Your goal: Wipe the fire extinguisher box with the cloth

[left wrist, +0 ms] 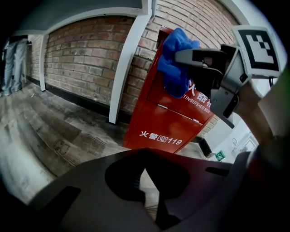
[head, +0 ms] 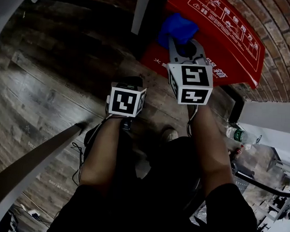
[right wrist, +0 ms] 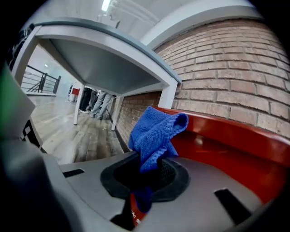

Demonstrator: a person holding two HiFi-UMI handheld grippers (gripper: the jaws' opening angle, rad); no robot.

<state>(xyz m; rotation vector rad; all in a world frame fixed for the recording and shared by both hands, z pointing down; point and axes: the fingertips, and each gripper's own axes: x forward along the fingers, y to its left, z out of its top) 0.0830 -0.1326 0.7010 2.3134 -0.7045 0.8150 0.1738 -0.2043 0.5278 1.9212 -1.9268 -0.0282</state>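
Observation:
The red fire extinguisher box point(head: 222, 30) leans against a brick wall; its front reads "119" in the left gripper view point(left wrist: 174, 113). My right gripper point(head: 180, 44) is shut on a blue cloth point(head: 176, 27), which it holds up at the box's top left corner. In the right gripper view the cloth point(right wrist: 156, 133) bunches out of the right gripper point(right wrist: 152, 165), with the box's red top point(right wrist: 235, 145) just beyond. The left gripper view shows the same cloth point(left wrist: 176, 59) against the box. My left gripper point(head: 129, 88) hangs lower, away from the box, shut on nothing point(left wrist: 145, 170).
A white post point(left wrist: 129, 63) stands just left of the box against the brick wall point(left wrist: 81, 59). Wood flooring point(head: 49, 84) spreads to the left. A white tabletop point(right wrist: 104, 59) overhangs. A plastic bottle point(head: 238, 135) sits at the right, and a shoe point(head: 169, 134) shows below the grippers.

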